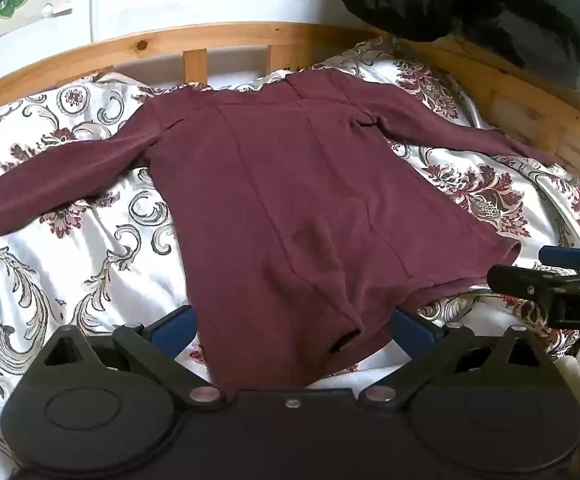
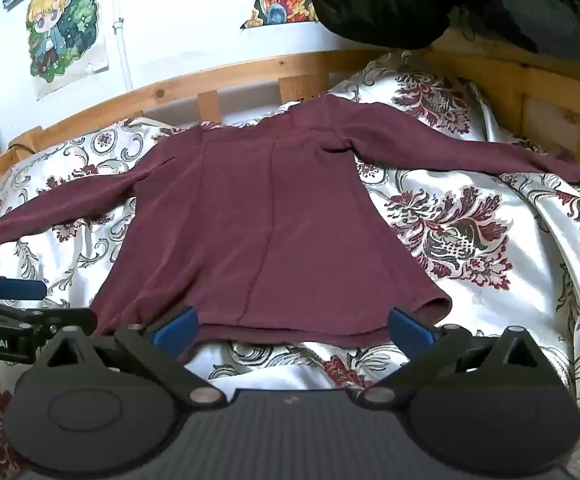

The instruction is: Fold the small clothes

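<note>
A maroon long-sleeved top (image 1: pixel 290 184) lies flat on the bed with both sleeves spread out; it also shows in the right wrist view (image 2: pixel 258 216). My left gripper (image 1: pixel 293 328) is open at the near left hem corner, with the cloth lying between its blue fingers (image 1: pixel 172 326). My right gripper (image 2: pixel 293 326) is open just in front of the hem, near the right corner, its blue fingers (image 2: pixel 409 326) apart and empty. Each gripper shows at the edge of the other's view.
The floral white bedspread (image 1: pixel 90 248) covers the bed. A wooden bed rail (image 1: pixel 194 40) runs along the far side and the right. A dark bundle of cloth (image 1: pixel 469 0) lies at the far right corner. Posters hang on the wall (image 2: pixel 66 24).
</note>
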Demonstrator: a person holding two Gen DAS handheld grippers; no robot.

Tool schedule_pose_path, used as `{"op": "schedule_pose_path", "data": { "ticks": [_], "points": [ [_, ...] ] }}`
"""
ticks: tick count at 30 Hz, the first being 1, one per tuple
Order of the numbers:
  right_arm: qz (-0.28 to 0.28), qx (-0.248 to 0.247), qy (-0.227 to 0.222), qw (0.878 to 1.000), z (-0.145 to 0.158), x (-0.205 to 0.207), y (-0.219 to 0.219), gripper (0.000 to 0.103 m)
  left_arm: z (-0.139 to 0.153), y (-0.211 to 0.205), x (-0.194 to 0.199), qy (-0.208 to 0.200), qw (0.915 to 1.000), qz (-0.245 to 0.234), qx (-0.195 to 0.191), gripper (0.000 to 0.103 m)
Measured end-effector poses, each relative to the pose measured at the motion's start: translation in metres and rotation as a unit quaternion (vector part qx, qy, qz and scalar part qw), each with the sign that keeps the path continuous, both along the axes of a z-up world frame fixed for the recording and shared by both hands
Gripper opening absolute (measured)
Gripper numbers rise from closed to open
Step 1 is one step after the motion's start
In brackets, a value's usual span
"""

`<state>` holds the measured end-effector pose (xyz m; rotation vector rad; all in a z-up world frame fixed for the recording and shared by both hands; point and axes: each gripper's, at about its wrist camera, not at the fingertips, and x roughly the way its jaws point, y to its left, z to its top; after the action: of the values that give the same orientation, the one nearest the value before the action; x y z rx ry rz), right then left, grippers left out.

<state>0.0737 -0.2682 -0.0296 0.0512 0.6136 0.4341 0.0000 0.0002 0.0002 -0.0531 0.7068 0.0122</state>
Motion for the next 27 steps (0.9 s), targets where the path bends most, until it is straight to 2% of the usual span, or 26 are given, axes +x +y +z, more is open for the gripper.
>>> {"op": "schedule_pose_path", "data": {
  "ticks": [27],
  "points": [
    [0.000, 0.000, 0.007, 1.000, -0.0016, 0.0011, 0.0001, 0.103, -0.0019, -0.0001, 0.0007, 0.002, 1.0000, 0.002, 0.001, 0.102]
  ]
}}
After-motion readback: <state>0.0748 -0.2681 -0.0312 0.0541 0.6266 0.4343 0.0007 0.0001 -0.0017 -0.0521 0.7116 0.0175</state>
